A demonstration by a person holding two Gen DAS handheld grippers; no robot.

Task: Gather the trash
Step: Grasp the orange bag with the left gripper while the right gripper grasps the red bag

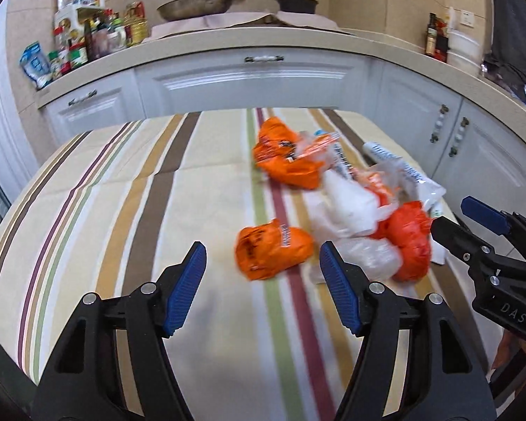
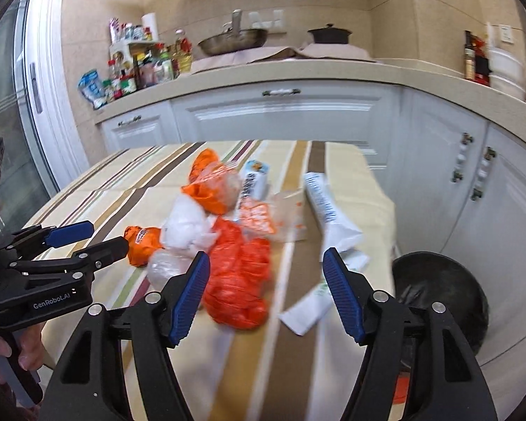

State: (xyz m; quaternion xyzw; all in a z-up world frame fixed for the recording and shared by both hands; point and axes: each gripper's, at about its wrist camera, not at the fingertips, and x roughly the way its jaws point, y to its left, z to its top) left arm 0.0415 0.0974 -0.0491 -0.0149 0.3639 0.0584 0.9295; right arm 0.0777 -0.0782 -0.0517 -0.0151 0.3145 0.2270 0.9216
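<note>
- The left gripper (image 1: 263,280) hangs above the striped tablecloth (image 1: 122,193), its jaws spread wide with nothing between the blue pads.
- Just past its fingertips lies a crumpled orange bag (image 1: 273,251), apart from the main heap.
- The right gripper (image 2: 266,291) is also spread wide and empty; it is over the near end of the trash pile.
- Below and between its fingers sits a large crumpled orange-red bag (image 2: 238,277), with a white tube-like wrapper (image 2: 308,308) just to the right of it.
- The pile runs away from the grippers along the right half of the table: a white plastic bag (image 2: 187,224), a clear bag (image 2: 164,266), a second orange bag (image 2: 207,189) at the far end, a small carton (image 2: 256,179) and a long white printed wrapper (image 2: 322,200).
- A dark round bin (image 2: 442,301) stands on the floor beside the table's right edge, near the white cabinets (image 2: 284,112).
- On the far counter (image 1: 263,40) stand a wok (image 1: 196,3), a black pot (image 1: 296,2) and a cluster of bottles (image 1: 98,35) at the left.
- A hand (image 2: 3,351) grips the left gripper's handle at the lower left of the right wrist view.
</note>
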